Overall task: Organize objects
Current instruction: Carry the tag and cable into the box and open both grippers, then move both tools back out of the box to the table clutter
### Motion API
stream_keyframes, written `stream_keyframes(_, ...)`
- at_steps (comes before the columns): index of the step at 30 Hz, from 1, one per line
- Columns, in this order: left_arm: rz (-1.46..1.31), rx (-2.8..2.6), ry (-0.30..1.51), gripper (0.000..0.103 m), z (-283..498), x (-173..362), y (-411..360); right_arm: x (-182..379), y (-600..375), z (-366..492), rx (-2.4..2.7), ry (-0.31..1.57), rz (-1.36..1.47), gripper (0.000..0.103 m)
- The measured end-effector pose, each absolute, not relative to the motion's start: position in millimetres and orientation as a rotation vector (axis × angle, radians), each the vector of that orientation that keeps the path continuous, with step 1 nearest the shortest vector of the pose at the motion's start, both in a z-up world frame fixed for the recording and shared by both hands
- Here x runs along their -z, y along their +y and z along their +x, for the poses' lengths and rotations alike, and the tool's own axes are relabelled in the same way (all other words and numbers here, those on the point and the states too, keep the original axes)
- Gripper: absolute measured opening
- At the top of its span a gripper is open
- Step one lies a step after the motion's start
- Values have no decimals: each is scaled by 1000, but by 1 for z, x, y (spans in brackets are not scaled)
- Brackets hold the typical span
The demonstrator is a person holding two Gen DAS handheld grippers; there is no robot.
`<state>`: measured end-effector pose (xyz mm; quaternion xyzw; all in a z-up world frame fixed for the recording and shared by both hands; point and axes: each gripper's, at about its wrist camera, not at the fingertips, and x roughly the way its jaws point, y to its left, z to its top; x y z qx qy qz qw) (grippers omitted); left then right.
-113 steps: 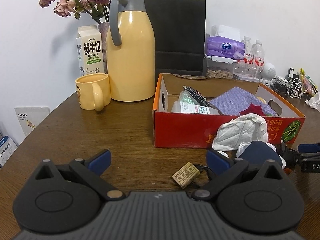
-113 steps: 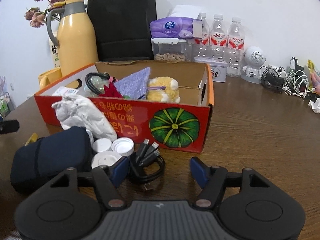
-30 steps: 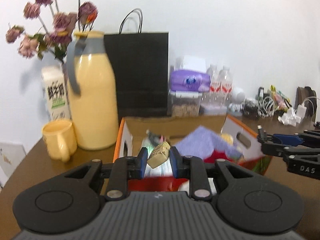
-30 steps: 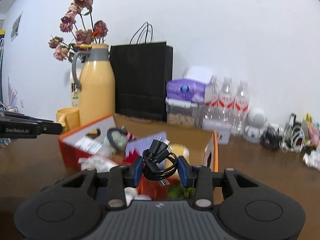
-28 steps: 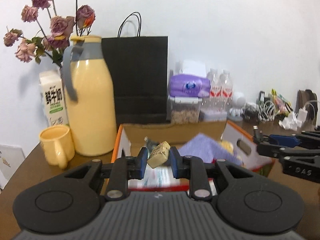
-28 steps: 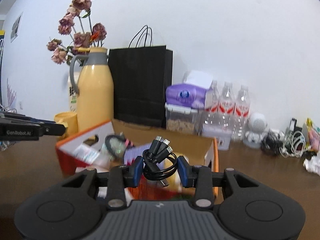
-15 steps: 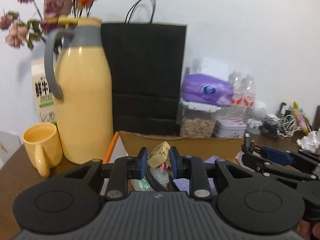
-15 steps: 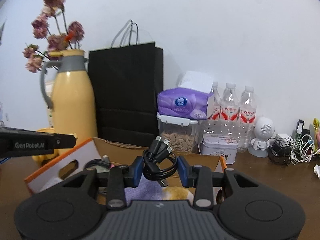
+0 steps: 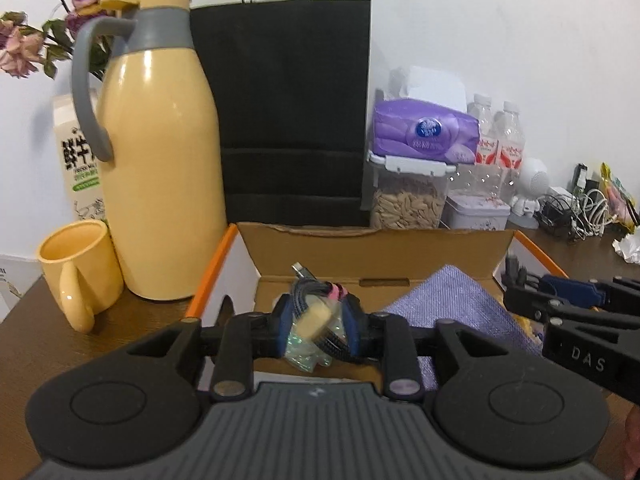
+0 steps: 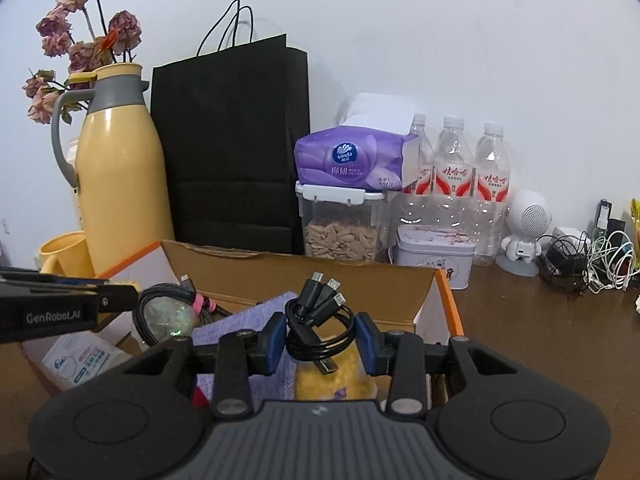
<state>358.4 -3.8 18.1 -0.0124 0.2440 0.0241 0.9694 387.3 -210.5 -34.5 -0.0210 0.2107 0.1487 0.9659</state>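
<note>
A tan tag (image 9: 316, 315) is being released as the left gripper (image 9: 316, 322) jaws open directly over the box (image 9: 372, 246); a coiled cable (image 10: 320, 334) is gripped by the right gripper (image 10: 321, 342), also above it.

Small tan tag (image 9: 316, 315) motion-blurred; markings illegible. Milk carton (image 9: 76, 160) half hidden behind flask (image 9: 160, 152). Flowers (image 9: 36, 8) cut off, eleven o'clock edge.
</note>
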Motion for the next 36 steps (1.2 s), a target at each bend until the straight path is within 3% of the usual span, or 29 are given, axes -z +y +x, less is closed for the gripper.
stream_keyframes(1,-24,-52,483,57,356,-20,-4,34,-211,386,-304,427,-42,37)
stream_keyframes(2,-23,-59,469,75,354,-22,-3,33,-212,385,-308,423,-41,41)
stream_keyframes(3,-22,-70,455,88,352,-23,-3,33,-213,384,-308,422,-39,56)
stream_keyframes(4,-20,-76,442,91,350,-24,-3,32,-213,383,-306,419,-35,66)
stream_keyframes(5,-19,-82,430,100,348,-26,-3,31,-214,382,-303,411,-32,87)
stream_keyframes(6,-20,-88,421,103,347,-27,-2,30,-215,381,-303,404,-29,99)
stream_keyframes(7,-24,-97,416,103,346,-28,-2,29,-216,380,-307,400,-24,101)
stream_keyframes(24,-39,-92,423,103,339,-34,4,22,-216,374,-317,439,-22,103)
stream_keyframes(36,-41,-71,376,103,292,-48,10,3,-225,332,-339,409,-71,103)
